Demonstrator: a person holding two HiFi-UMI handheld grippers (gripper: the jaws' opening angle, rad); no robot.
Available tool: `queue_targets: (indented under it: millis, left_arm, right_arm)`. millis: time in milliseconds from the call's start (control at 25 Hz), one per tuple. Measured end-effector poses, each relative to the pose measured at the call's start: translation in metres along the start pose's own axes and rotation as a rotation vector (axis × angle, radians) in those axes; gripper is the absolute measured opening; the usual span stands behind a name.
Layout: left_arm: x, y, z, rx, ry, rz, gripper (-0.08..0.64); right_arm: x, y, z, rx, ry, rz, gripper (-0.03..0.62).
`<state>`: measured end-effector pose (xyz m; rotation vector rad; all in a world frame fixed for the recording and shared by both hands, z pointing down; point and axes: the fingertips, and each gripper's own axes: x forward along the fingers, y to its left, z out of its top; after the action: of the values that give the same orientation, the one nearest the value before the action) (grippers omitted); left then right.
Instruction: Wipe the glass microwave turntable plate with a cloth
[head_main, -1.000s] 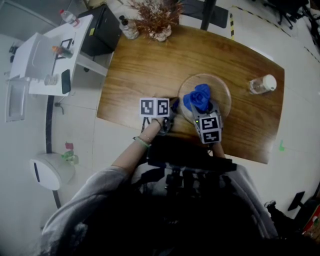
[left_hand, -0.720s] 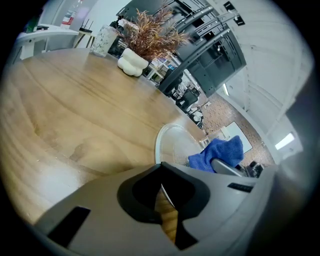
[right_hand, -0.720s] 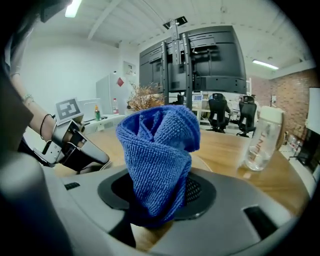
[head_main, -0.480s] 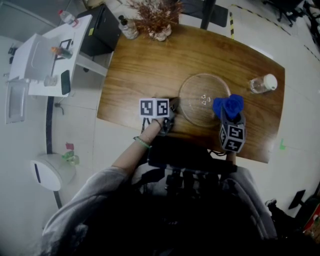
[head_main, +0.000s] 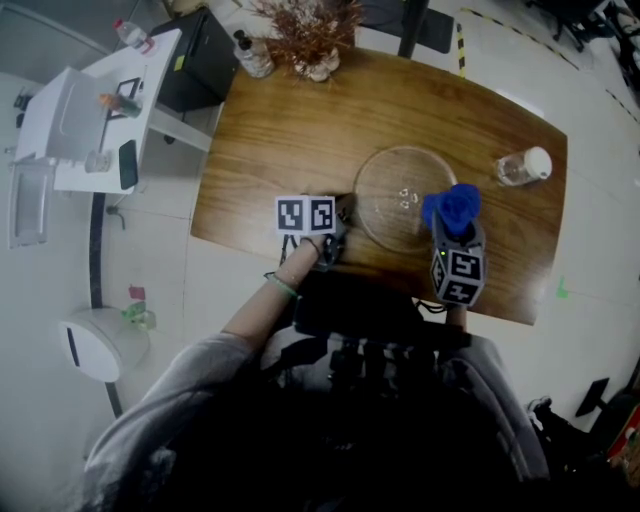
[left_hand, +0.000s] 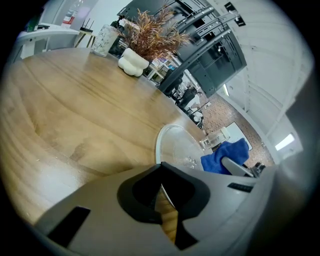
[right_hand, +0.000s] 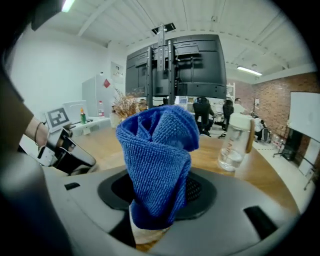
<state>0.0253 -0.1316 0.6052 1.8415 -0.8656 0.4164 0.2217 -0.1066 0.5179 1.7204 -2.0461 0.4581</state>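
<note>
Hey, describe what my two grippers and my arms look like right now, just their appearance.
Both grippers have smooth grey bodies with black recesses around the jaws. The left gripper carries a white cube with black square markers. The right gripper has a similar marker cube and a small green light. A grey sleeve covers the left arm, with a green wristband.

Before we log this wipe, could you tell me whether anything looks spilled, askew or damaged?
Nothing stands out: the round clear glass plate lies flat on the brown wooden table, the clear plastic bottle stands upright, nothing spilled.
</note>
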Motion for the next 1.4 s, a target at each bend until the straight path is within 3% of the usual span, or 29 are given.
queue_targets:
  millis: [280,440,560,800,1040,1400]
  left_arm:
    - [0.001,0.0,-0.001,0.004,-0.001,0.011,-0.005]
    - [0.0,0.0,-0.001,0.004,0.002,0.015,-0.005]
    - [0.001,0.0,0.0,0.008,0.0,0.015,-0.005]
    - [0.002,0.0,-0.001,-0.002,0.004,0.008,-0.006]
    - [0.001,0.0,-0.001,0.004,0.007,-0.002,-0.006]
    - [0.0,-0.002,-0.001,-0.001,0.0,-0.03,-0.005]
  right_arm:
    - [0.012,0.134,0.013,-0.133,0.0,0.343,0.196]
    - [0.01,0.169,-0.011,-0.237,0.054,0.443,0.198]
    - [0.009,0.16,-0.018,-0.276,0.063,0.423,0.198]
    - [0.004,0.123,-0.022,-0.187,0.049,0.358,0.199]
    - [-0.012,0.059,-0.028,-0.038,0.062,0.181,0.199]
    - [-0.025,-0.029,-0.046,0.036,0.056,-0.042,0.199]
